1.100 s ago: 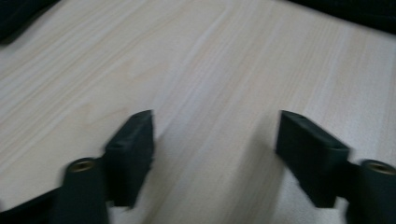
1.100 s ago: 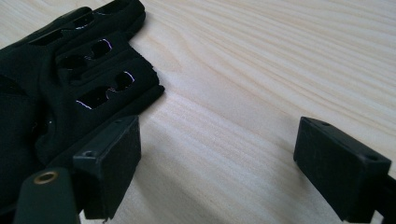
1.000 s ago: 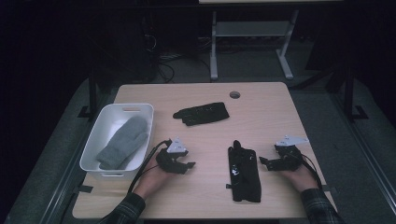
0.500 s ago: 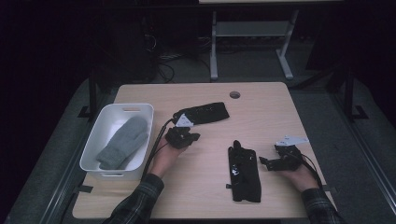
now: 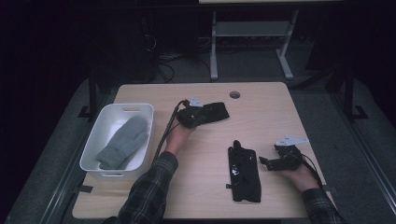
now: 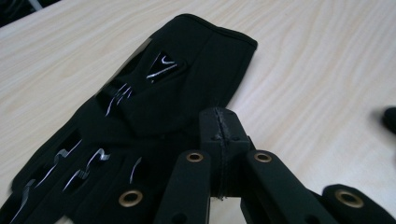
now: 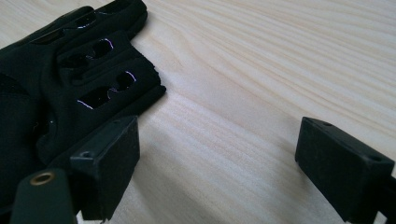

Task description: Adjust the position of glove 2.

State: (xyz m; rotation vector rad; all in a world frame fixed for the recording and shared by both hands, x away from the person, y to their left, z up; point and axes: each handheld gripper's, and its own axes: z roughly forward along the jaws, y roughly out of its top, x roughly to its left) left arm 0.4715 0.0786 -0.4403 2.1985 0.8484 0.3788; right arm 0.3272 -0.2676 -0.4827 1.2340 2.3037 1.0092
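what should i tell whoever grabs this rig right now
Left gripper: jaws shut, tips at the far black glove near the table's middle; whether they pinch the fabric I cannot tell.
Right gripper: jaws open, nothing between them, resting on the table just right of the near black glove.
White bin at the left holds one grey mitten.
Done: grey mitten is in the bin.
Left, probably: both black gloves lie on the table, likely headed for the bin; check the left grip first.
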